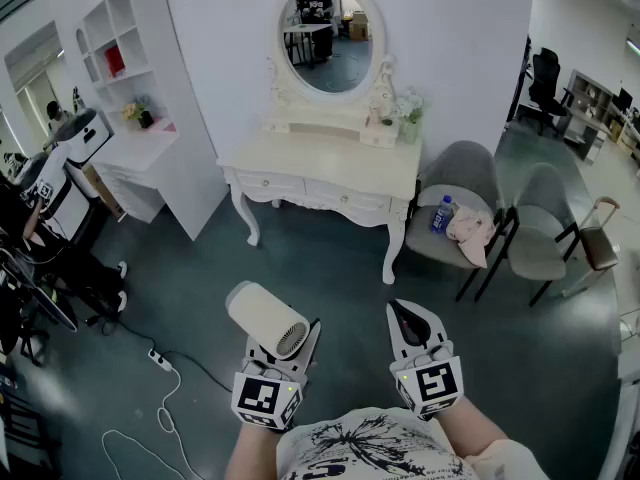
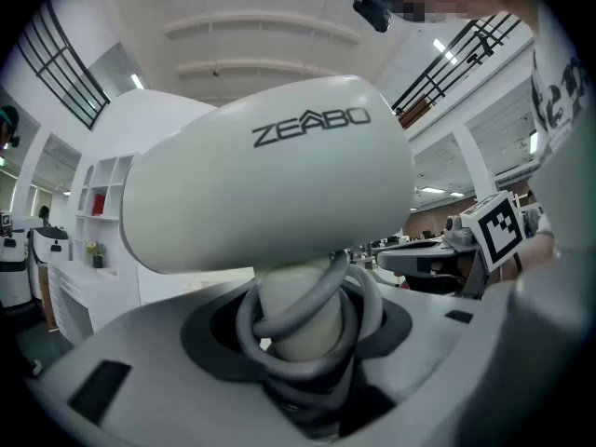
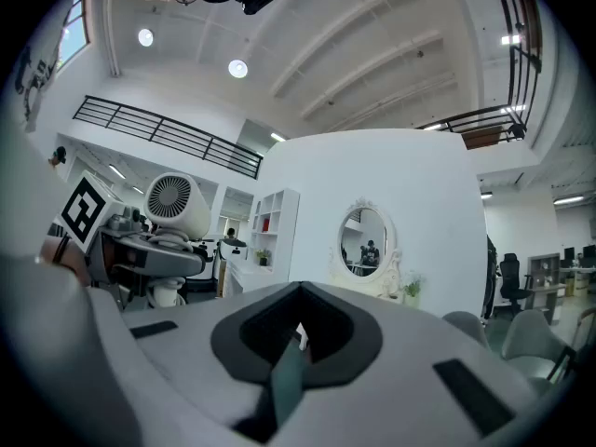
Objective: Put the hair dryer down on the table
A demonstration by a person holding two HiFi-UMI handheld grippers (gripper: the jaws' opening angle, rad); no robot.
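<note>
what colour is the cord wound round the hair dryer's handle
Grey cord on the cream hair dryer; left gripper view shows it best.

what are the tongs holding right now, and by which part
The left tongs grip the hair dryer by its handle, where the grey cord is coiled round it. The right tongs are shut and hold nothing.

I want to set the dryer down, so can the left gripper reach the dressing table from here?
Probably not yet: the left gripper, gripping the hair dryer, hangs over floor short of the dressing table. Nothing blocks the path; the tabletop's front is bare.
</note>
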